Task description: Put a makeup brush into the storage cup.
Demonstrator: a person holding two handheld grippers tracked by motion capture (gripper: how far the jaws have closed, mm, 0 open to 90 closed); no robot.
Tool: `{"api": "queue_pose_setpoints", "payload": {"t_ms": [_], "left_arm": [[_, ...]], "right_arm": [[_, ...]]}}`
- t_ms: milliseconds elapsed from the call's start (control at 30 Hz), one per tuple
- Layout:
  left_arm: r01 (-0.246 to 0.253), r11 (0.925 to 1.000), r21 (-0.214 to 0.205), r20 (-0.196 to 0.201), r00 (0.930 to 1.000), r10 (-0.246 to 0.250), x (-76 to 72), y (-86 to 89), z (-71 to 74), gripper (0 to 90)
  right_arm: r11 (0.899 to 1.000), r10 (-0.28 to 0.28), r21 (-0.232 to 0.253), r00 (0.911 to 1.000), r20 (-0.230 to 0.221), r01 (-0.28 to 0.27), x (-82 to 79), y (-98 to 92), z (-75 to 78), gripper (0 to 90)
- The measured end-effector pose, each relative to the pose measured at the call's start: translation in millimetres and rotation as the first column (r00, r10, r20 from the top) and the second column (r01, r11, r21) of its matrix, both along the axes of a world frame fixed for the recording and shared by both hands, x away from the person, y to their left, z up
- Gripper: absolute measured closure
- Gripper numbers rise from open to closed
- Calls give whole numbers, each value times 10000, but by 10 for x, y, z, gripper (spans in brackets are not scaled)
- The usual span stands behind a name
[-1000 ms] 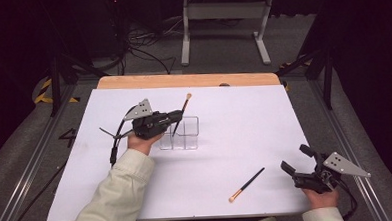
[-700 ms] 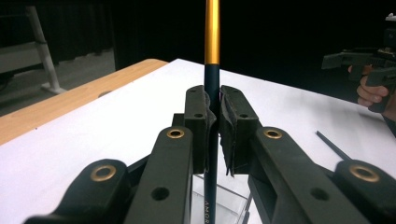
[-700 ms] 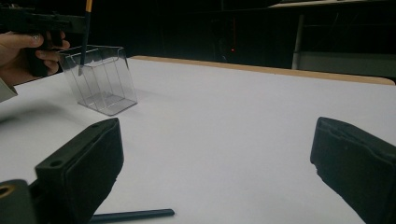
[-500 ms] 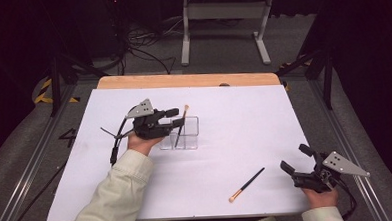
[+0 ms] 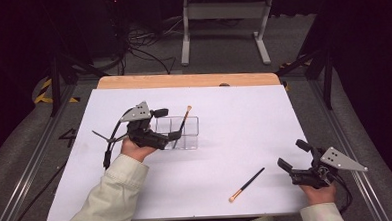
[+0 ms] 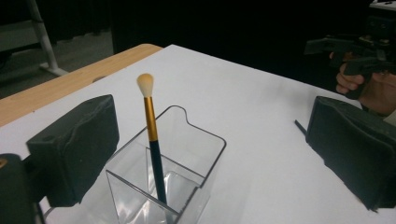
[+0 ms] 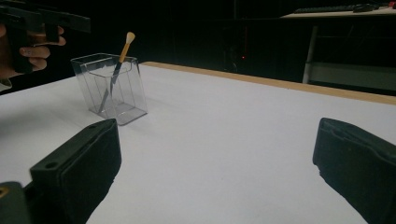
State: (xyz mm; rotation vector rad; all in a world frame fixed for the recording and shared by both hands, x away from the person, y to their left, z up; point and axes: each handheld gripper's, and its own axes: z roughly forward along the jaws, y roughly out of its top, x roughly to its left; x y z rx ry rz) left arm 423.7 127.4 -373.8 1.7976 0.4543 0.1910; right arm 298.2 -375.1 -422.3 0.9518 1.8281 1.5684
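Note:
A clear divided holder (image 5: 189,136) stands mid-table. A makeup brush (image 5: 184,119) with a gold ferrule and pale tip leans upright in it. My left gripper (image 5: 167,124) hovers just left of the holder. Its jaws have just been opening and now stand wide apart. In the left gripper view the brush (image 6: 153,135) rises free between the jaws of my left gripper (image 6: 210,121), touched by neither pad, inside the holder (image 6: 201,161). A second brush (image 5: 246,185) lies flat near the front edge. My right gripper (image 5: 292,155) rests open at the front right, with nothing between its jaws.
White paper (image 5: 244,113) covers the table, with a wooden strip (image 5: 182,80) along the far edge. In the right gripper view the holder (image 7: 119,100) and its brush (image 7: 122,55) stand far off, beside the left hand (image 7: 28,51). Metal rails flank the table.
The left gripper let go of the brush, which now stands in the holder. Its jaws spread wide and the hand drew back to the left and rose slightly. The right hand stayed put.

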Motion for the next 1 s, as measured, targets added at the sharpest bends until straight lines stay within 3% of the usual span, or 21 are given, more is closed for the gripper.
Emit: {"api": "queue_pose_setpoints", "payload": {"t_ms": [267,567,667,833,1000], "left_arm": [[-188,9997,-135,144,9997,190,-189,115,105,22],[-498,9987,-70,167,9986,499,-355,364,167,17],[-575,9983,-115,210,9981,577,-401,433,169,16],[-814,9964,-230,211,9964,819,-461,573,156,14],[-1026,9944,-269,145,9946,1031,-487,666,121,11]], "right_arm": [[9997,217,107,9997,94,-218,31,23,80,2],[9987,484,130,9984,277,-488,54,85,229,0],[9975,700,120,9975,39,-701,85,104,260,2],[9972,740,119,9968,290,-744,95,133,277,1],[9946,1008,238,9948,116,-1011,115,148,320,0]]}}
